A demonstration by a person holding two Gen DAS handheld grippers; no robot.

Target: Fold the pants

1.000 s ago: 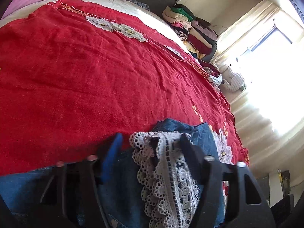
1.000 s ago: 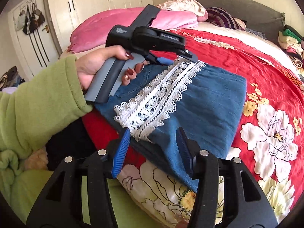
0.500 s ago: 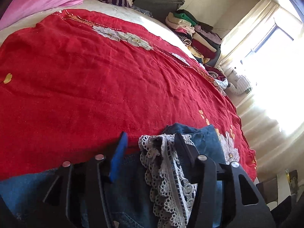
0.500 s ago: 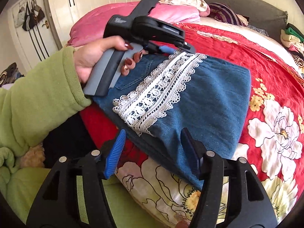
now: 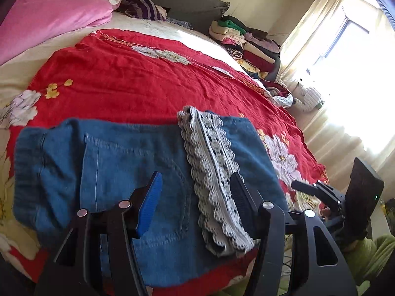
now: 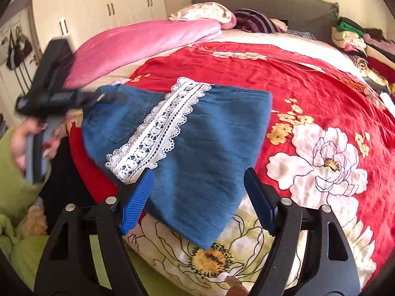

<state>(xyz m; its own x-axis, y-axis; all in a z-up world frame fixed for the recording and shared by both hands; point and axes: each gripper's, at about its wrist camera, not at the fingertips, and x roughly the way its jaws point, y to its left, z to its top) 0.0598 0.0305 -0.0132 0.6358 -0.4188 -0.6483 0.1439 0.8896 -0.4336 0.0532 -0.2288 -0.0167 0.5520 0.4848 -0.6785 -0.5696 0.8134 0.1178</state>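
Observation:
The blue denim pants [image 5: 128, 162] lie folded flat on the red bedspread [image 5: 138, 83] near the bed's front edge, with a white lace strip [image 5: 212, 162] across them. They also show in the right wrist view [image 6: 212, 133], lace strip [image 6: 163, 128] on top. My left gripper [image 5: 195, 197] is open and empty, held just above the pants near the lace. My right gripper [image 6: 197, 197] is open and empty, at the pants' near corner. The left gripper [image 6: 49, 96] shows blurred at the left of the right wrist view.
A pink duvet [image 6: 143, 42] and pillows lie at the head of the bed. A pile of folded clothes [image 5: 246, 46] sits at the far right side. White wardrobes [image 6: 98, 7] stand behind. The bed edge with its flower print [image 6: 212, 254] is right under my right gripper.
My left gripper has let go of the lace-trimmed leg and pulled back towards the bed edge, and the pants now lie flat. My right gripper has drawn slightly nearer.

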